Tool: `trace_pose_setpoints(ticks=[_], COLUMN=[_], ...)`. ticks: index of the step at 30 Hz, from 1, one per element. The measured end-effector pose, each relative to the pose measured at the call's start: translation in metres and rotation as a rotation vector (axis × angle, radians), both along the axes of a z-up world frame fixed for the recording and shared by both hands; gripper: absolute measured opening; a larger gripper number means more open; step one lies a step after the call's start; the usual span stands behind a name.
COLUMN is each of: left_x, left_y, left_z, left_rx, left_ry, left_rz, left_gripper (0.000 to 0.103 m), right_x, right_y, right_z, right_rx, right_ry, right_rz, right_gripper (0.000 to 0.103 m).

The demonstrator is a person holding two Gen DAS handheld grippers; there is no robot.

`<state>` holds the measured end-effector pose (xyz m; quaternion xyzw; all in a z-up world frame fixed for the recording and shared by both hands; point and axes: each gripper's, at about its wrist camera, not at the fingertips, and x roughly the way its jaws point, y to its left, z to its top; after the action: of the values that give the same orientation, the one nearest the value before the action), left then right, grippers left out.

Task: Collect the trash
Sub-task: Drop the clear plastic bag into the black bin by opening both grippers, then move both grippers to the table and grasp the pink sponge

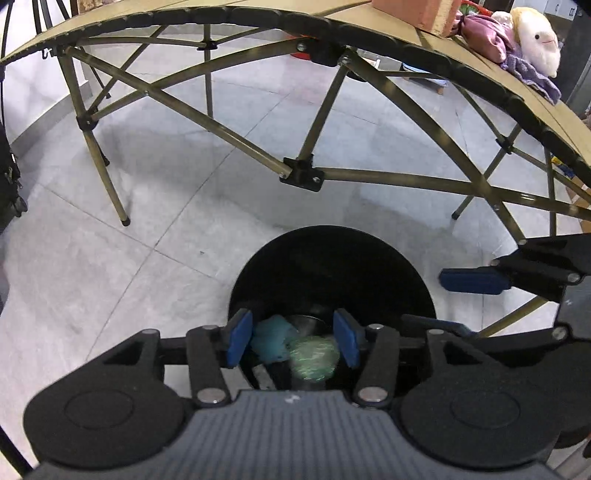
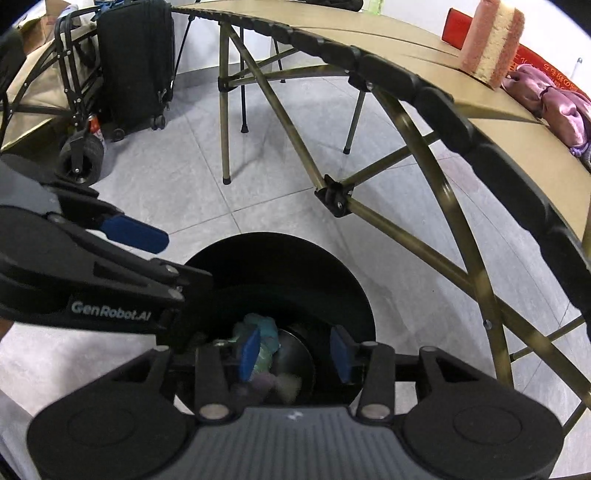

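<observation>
Both grippers hang over a round black bin [image 1: 332, 273] that stands on the grey tiled floor [image 1: 110, 266] beside a folding table.

The left gripper [image 1: 291, 341] has its blue pads spread wide, with nothing between them. Just below its fingers, a green wad [image 1: 314, 358] shows blurred over the mouth of the bin; whether it is in the air or lying inside cannot be told. Next to it, a crumpled teal wad [image 1: 271, 338] lies in the bin, with a grey scrap [image 1: 264, 376] nearer the camera.

The right gripper [image 2: 293, 354] is likewise wide open and holds nothing. Through its fingers the bin's dark inside shows the teal wad [image 2: 258, 332] on top of pale, pinkish crumpled scraps [image 2: 277, 384], all soft and creased like used paper or cloth. The bin's bottom looks shiny and metallic.

Farther off, the table [image 2: 369, 29] rests on crossed olive metal legs. On its top stand a pink block [image 2: 491, 44], a bundle of pink satin cloth [image 2: 554, 99], and a white plush toy [image 1: 539, 40]. A black suitcase [image 2: 136, 62] stands on the floor beyond.
</observation>
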<state>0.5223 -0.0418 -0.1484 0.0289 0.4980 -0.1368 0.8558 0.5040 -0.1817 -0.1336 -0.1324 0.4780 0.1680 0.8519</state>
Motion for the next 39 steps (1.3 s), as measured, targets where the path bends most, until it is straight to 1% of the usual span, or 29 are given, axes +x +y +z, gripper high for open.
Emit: trace_pose_setpoints(ticks=[4, 9, 10, 11, 13, 14, 15, 16, 17, 18, 19, 20, 21, 22, 23, 24, 25, 26, 27, 28, 29, 30, 31, 32, 33, 34, 35, 36, 39], left_x=[0.003, 0.002, 0.001, 0.000, -0.002, -0.006, -0.012, -0.018, -0.025, -0.031, -0.037, -0.040, -0.040, -0.035, -0.027, -0.015, -0.005, 0.004, 0.014, 0.024, 0.030, 0.034, 0.035, 0.037, 0.037, 0.038, 0.040, 0.042, 0.045], left_y=[0.005, 0.010, 0.010, 0.010, 0.011, 0.014, 0.018, 0.022, 0.026, 0.030, 0.030, 0.027, 0.022, 0.014, 0.006, -0.001, -0.005, -0.006, -0.007, -0.006, -0.005, -0.008, -0.009, -0.010, -0.010, -0.006, -0.004, -0.002, 0.003], left_z=[0.004, 0.018, 0.021, 0.026, 0.041, 0.054, 0.071, 0.090, 0.108, 0.129, 0.142, 0.155, 0.162, 0.168, 0.172, 0.173, 0.172, 0.168, 0.164, 0.159, 0.155, 0.152, 0.150, 0.150, 0.150, 0.150, 0.150, 0.148, 0.146], left_rx=[0.002, -0.010, -0.008, -0.006, -0.006, -0.014, -0.038, -0.078, -0.118, -0.146, -0.154, -0.148, -0.134, -0.114, -0.101, -0.097, -0.098, -0.107, -0.125, -0.148, -0.161, -0.161, -0.151, -0.138, -0.131, -0.135, -0.154, -0.175, -0.241], left_ry=[0.000, -0.025, -0.032, -0.036, -0.049, -0.083, -0.133, -0.195, -0.279, -0.410, -0.529, -0.666, -0.753, -0.811, -0.833, -0.843, -0.851, -0.844, -0.810, -0.765, -0.731, -0.721, -0.734, -0.751, -0.764, -0.763, -0.754, -0.746, -0.706], left_rz=[0.016, 0.033, 0.027, 0.008, -0.063, -0.082, -0.117, -0.157, -0.170, -0.152, -0.115, -0.071, -0.061, -0.078, -0.102, -0.119, -0.102, -0.056, 0.002, 0.034, 0.046, 0.048, 0.042, 0.030, 0.015, 0.012, 0.013, 0.016, 0.056], left_gripper=[0.055, 0.058, 0.062, 0.068, 0.069, 0.069, 0.069, 0.070, 0.077, 0.082, 0.092, 0.098, 0.099, 0.099, 0.100, 0.100, 0.100, 0.100, 0.100, 0.099, 0.099, 0.099, 0.099, 0.100, 0.100, 0.100, 0.100, 0.100, 0.099], right_x=[0.001, -0.005, -0.006, -0.008, -0.012, -0.018, -0.024, -0.032, -0.041, -0.045, -0.046, -0.042, -0.034, -0.021, -0.005, 0.012, 0.030, 0.051, 0.065, 0.078, 0.090, 0.098, 0.101, 0.102, 0.097, 0.087, 0.077, 0.067, 0.057], right_y=[-0.002, -0.003, -0.003, -0.004, -0.007, -0.010, -0.014, -0.020, -0.028, -0.036, -0.042, -0.048, -0.052, -0.056, -0.058, -0.060, -0.061, -0.060, -0.060, -0.059, -0.058, -0.058, -0.059, -0.061, -0.066, -0.076, -0.084, -0.095, -0.125], right_z=[0.001, 0.012, 0.014, 0.017, 0.030, 0.045, 0.060, 0.079, 0.101, 0.117, 0.130, 0.142, 0.148, 0.151, 0.151, 0.148, 0.144, 0.138, 0.132, 0.126, 0.120, 0.116, 0.112, 0.112, 0.115, 0.121, 0.126, 0.132, 0.142], right_rx=[0.007, 0.035, 0.040, 0.043, 0.053, 0.081, 0.121, 0.185, 0.266, 0.315, 0.340, 0.337, 0.313, 0.286, 0.265, 0.252, 0.242, 0.224, 0.206, 0.193, 0.207, 0.241, 0.267, 0.288, 0.331, 0.409, 0.470, 0.509, 0.550], right_ry=[-0.006, -0.033, -0.042, -0.056, -0.097, -0.136, -0.165, -0.211, -0.278, -0.340, -0.407, -0.491, -0.558, -0.610, -0.628, -0.628, -0.624, -0.613, -0.604, -0.588, -0.562, -0.539, -0.514, -0.483, -0.451, -0.420, -0.412, -0.405, -0.397], right_rz=[0.000, 0.011, 0.012, 0.012, 0.004, 0.004, 0.016, 0.037, 0.050, 0.035, -0.004, -0.079, -0.148, -0.213, -0.271, -0.316, -0.353, -0.376, -0.396, -0.419, -0.425, -0.413, -0.406, -0.406, -0.405, -0.376, -0.342, -0.324, -0.401], right_gripper=[0.043, 0.044, 0.044, 0.044, 0.043, 0.043, 0.043, 0.043, 0.043, 0.044, 0.048, 0.056, 0.060, 0.064, 0.065, 0.065, 0.065, 0.064, 0.062, 0.060, 0.055, 0.048, 0.022, 0.000, 0.003, 0.002, 0.002, 0.002, 0.002])
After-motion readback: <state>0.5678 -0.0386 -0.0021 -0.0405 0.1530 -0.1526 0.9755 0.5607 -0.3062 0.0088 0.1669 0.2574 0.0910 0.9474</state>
